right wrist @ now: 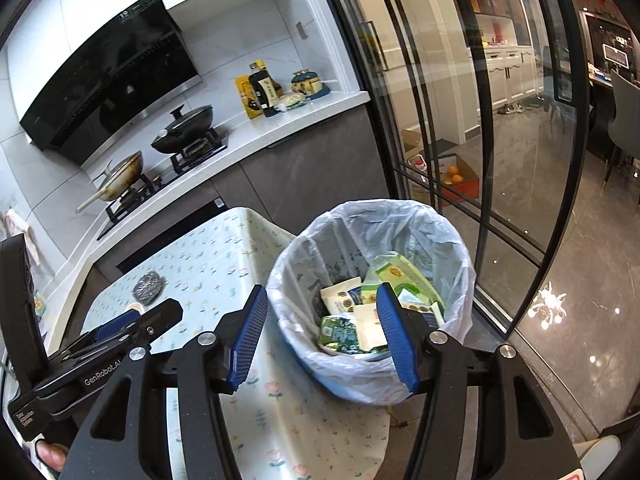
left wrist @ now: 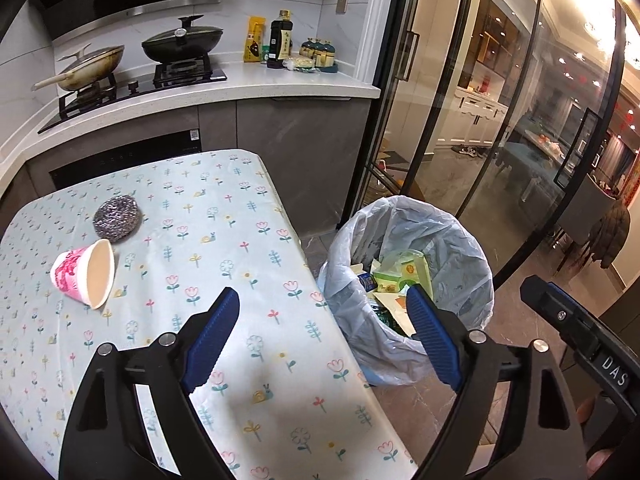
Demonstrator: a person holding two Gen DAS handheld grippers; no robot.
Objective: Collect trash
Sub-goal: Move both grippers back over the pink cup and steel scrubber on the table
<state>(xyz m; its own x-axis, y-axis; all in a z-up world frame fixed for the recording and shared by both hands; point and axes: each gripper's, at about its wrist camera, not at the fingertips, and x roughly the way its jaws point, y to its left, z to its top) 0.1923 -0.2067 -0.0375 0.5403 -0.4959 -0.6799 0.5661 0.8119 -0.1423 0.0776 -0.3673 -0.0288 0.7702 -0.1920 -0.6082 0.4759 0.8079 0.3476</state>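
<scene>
A pink paper cup [left wrist: 86, 276] lies on its side on the floral tablecloth [left wrist: 224, 240], with a steel scouring pad [left wrist: 117, 218] just behind it. A bin lined with a white bag [left wrist: 408, 284] stands on the floor by the table's right edge and holds several wrappers [right wrist: 356, 316]. My left gripper [left wrist: 322, 300] is open and empty over the table's right edge, right of the cup. My right gripper [right wrist: 322, 304] is open and empty above the bin [right wrist: 372, 280]. The pad also shows in the right wrist view [right wrist: 148, 286].
A counter [left wrist: 240, 88] behind the table carries a gas hob with two pans [left wrist: 136, 56] and several bottles [left wrist: 280, 40]. Glass sliding doors [left wrist: 460, 120] stand to the right of the bin. The right gripper's body [left wrist: 580, 332] shows at the right edge.
</scene>
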